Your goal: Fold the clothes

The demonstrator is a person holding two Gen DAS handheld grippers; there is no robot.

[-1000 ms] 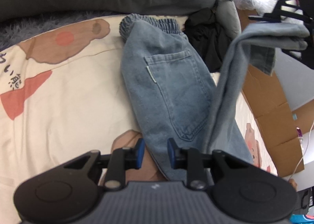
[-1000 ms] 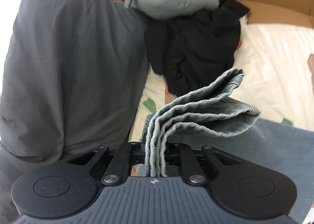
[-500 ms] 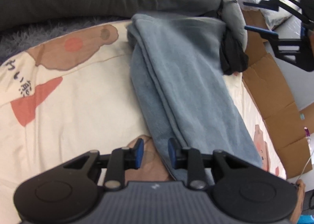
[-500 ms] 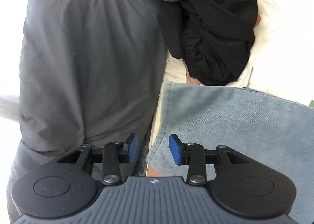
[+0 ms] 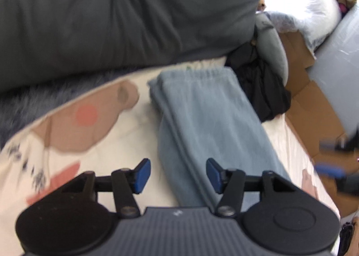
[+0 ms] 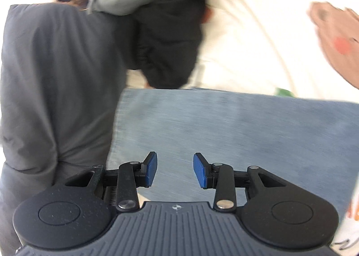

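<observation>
Left gripper (image 5: 177,175) released, jaws just widened, blue pads apart over the near end of the folded jeans (image 5: 208,126), nothing pinched. Right gripper (image 6: 175,170) also released after opening up, pads apart above the denim, not touching it (both views blurred). Jeans lie folded lengthwise on the cartoon-print sheet (image 5: 67,135), elastic waistband toward the dark grey pillow (image 5: 125,16), black garment (image 6: 168,38) just beside them.
</observation>
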